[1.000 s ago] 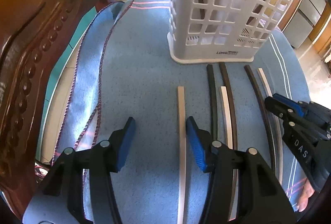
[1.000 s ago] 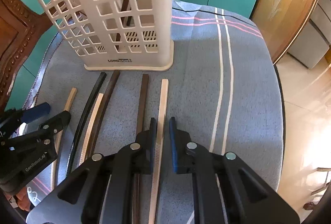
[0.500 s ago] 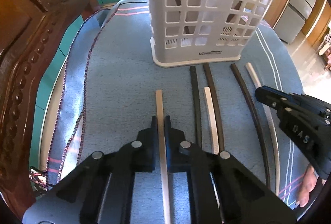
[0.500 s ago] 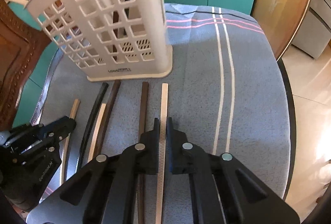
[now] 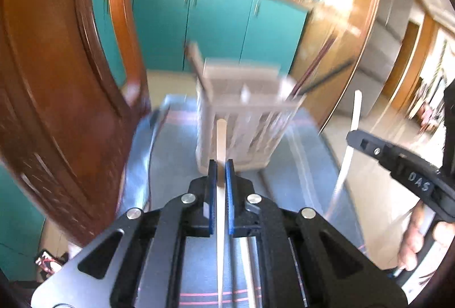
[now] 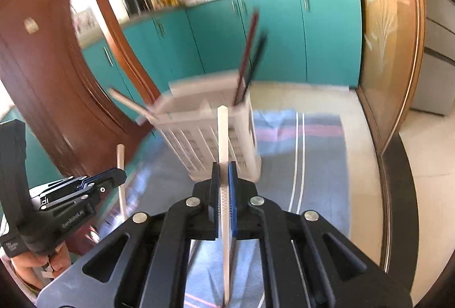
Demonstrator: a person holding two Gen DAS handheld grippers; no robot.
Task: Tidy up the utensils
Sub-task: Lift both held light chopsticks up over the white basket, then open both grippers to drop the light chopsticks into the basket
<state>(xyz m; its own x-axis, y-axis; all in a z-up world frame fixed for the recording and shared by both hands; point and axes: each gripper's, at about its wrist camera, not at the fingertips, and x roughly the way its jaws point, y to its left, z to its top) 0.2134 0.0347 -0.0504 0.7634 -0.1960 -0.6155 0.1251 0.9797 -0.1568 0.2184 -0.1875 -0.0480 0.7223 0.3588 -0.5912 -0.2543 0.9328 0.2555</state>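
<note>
My left gripper [image 5: 221,166] is shut on a light wooden chopstick [image 5: 220,137], lifted off the blue cloth and pointing at the white lattice basket [image 5: 244,120]. My right gripper [image 6: 223,168] is shut on a white chopstick [image 6: 222,134], also raised and pointing at the basket [image 6: 204,131]. The basket holds a dark red chopstick [image 6: 248,46], a black chopstick [image 6: 257,58] and a pale one leaning left. Each gripper shows in the other's view: the right one [image 5: 352,134] holding its white chopstick [image 5: 354,112], the left one [image 6: 121,176] holding its wooden chopstick [image 6: 121,163].
A carved wooden chair back [image 5: 57,97] stands close on the left. The round table carries a blue striped cloth [image 6: 298,143]. More chopsticks lie on the cloth under my left gripper [image 5: 247,256]. Teal cabinets [image 6: 284,32] are behind. The view is motion-blurred.
Both grippers, shut on their chopsticks, have lifted them off the cloth and tilted up towards the basket. The views now look level across the room.
</note>
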